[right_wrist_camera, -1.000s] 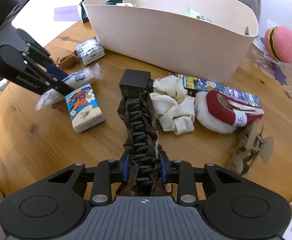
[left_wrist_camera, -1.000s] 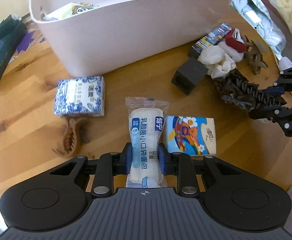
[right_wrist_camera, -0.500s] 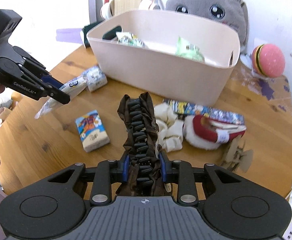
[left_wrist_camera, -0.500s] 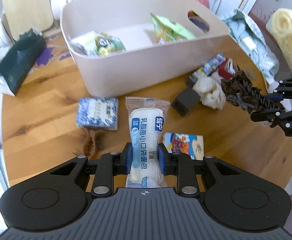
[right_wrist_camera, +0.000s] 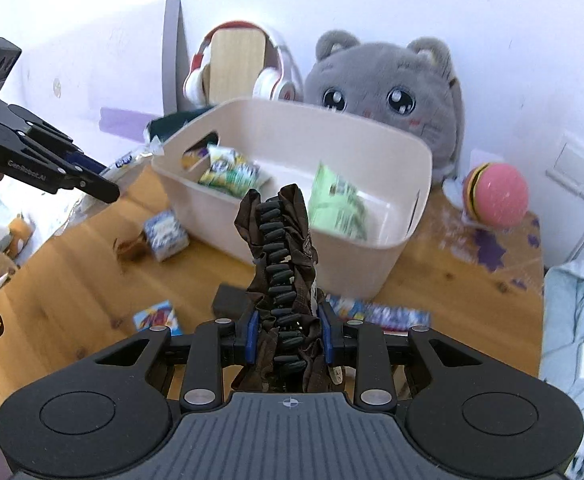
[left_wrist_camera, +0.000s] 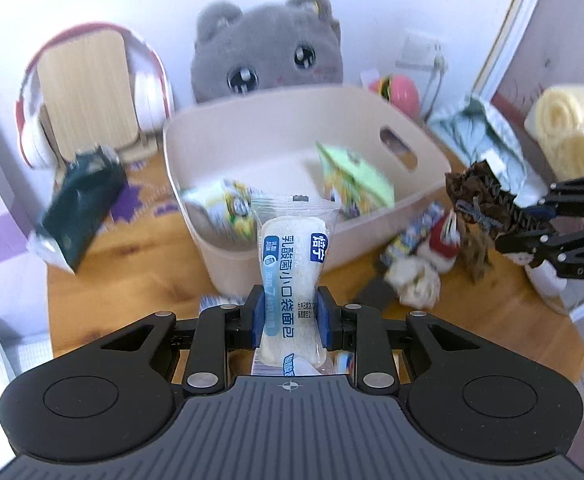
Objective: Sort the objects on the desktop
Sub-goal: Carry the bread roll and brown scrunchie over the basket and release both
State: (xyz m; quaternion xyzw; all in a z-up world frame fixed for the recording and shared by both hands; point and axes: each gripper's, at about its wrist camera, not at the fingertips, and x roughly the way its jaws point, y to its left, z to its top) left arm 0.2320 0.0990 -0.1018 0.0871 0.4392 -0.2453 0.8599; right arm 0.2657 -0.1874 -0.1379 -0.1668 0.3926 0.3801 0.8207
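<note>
The wooden bench (right_wrist_camera: pixel 72 280) carries a beige bin (left_wrist_camera: pixel 252 248), already holding snack packets. Before the bin, the left tongs (left_wrist_camera: pixel 290 320) are clamped on a wrapped bread packet (left_wrist_camera: pixel 292 272) held clear of the bench; to the bin's right, the right tongs (right_wrist_camera: pixel 288 332) pinch a brown ruffled hair clip (right_wrist_camera: pixel 282 256). Risk — the slick wrapper could slide out, or both loads crowd together over the bin and knock each other loose.
</note>
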